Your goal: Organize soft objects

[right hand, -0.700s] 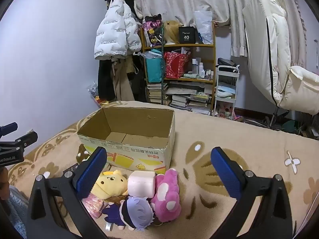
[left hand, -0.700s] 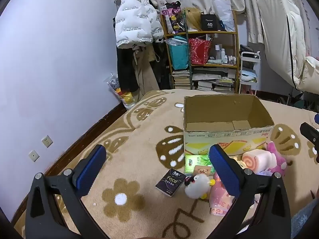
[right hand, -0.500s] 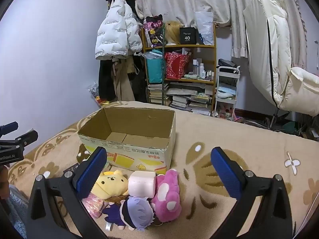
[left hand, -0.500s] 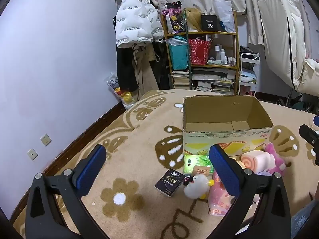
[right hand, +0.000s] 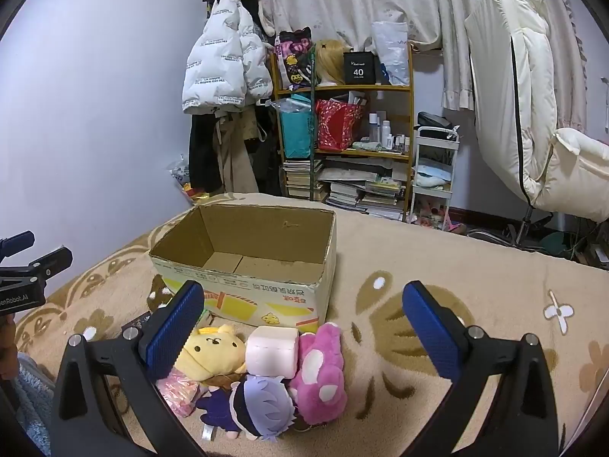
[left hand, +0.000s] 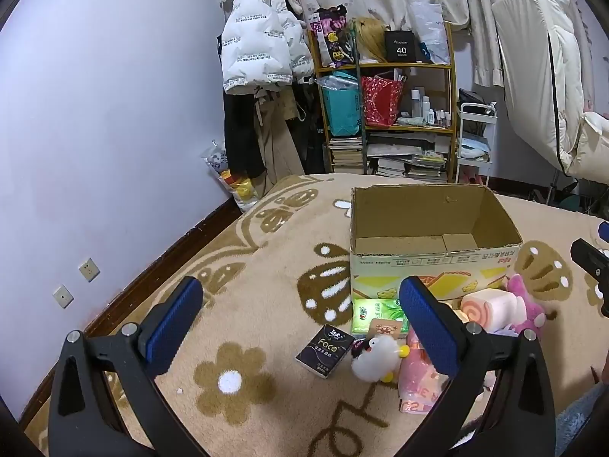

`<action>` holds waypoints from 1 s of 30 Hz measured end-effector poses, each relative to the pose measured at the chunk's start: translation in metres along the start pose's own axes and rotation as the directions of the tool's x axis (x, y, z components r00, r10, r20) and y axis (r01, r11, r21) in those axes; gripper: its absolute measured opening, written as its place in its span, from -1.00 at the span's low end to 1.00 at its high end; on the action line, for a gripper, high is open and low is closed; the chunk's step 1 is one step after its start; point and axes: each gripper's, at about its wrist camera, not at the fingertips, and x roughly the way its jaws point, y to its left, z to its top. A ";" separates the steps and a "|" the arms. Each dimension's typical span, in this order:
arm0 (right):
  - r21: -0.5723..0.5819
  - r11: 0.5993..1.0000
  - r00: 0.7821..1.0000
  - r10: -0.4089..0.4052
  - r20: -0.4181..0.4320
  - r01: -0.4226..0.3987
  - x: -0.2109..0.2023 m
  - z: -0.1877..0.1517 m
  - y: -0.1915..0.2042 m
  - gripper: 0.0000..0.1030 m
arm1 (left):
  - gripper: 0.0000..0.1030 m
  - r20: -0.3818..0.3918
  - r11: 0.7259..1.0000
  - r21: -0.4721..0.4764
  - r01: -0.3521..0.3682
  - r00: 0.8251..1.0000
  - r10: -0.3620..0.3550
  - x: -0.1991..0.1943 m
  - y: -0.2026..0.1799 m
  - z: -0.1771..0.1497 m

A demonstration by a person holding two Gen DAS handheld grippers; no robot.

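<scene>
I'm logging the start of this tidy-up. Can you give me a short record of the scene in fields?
surface: patterned beige rug
container: open cardboard box, nothing visible inside
plush pile: yellow bear plush, pink plush, purple-haired doll, in front of box
other items: black Face tissue pack, green tissue pack, white duck plush
left hand-held gripper: open, empty
right hand-held gripper: open, empty

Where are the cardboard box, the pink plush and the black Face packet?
cardboard box (right hand: pixel 266 299): right wrist view, printed front wall.
pink plush (right hand: pixel 319 373): right wrist view, spotted body.
black Face packet (left hand: pixel 324 349): left wrist view, top face.
</scene>
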 end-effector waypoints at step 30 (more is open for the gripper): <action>0.000 1.000 1.000 0.001 -0.002 -0.001 0.000 0.000 0.000 1.00 | 0.98 0.006 1.000 0.004 -0.005 1.000 0.004 -0.003 -0.001 0.000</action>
